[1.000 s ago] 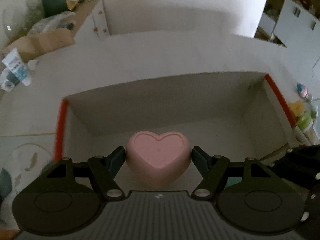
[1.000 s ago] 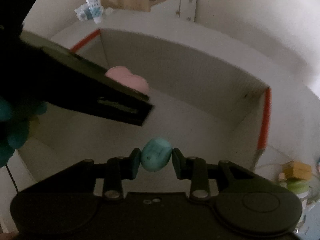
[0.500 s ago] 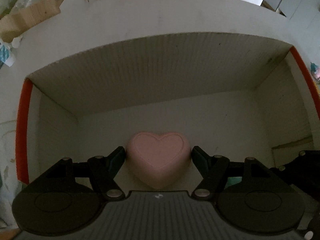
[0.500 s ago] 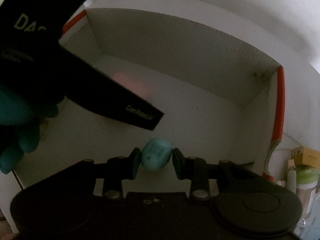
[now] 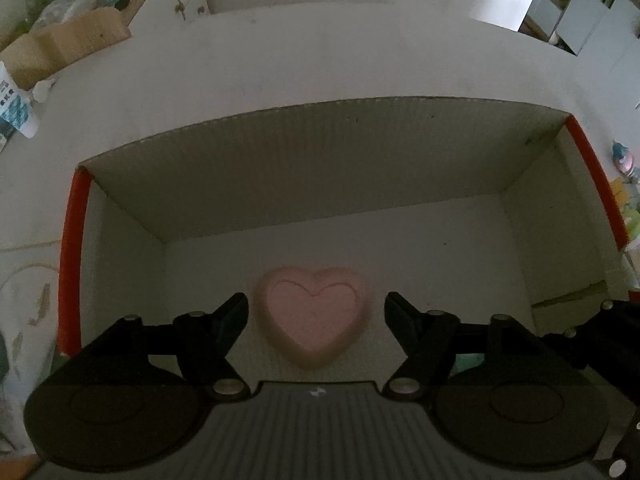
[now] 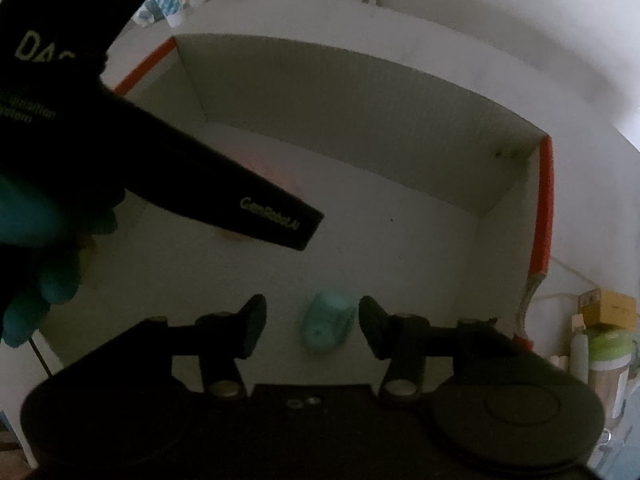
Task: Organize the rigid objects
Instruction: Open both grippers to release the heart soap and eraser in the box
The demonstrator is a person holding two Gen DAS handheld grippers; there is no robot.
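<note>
Both objects now lie loose in the box, where a second ago each sat pinched between its gripper's pads.

Left gripper (image 5: 316,312) stands with its jaws apart, gaps on both sides of the pink heart-shaped object (image 5: 314,314), which rests on the floor of the white corrugated box (image 5: 320,152) with red-edged side flaps. Right gripper (image 6: 312,322) has its jaws opening; the small teal object (image 6: 328,326) lies on the box floor between them, clear of both pads, nearer the right one. From the right wrist view, the left gripper's black body crosses the upper left, held by a hand in a teal glove (image 6: 36,280), hiding most of the heart.
</note>
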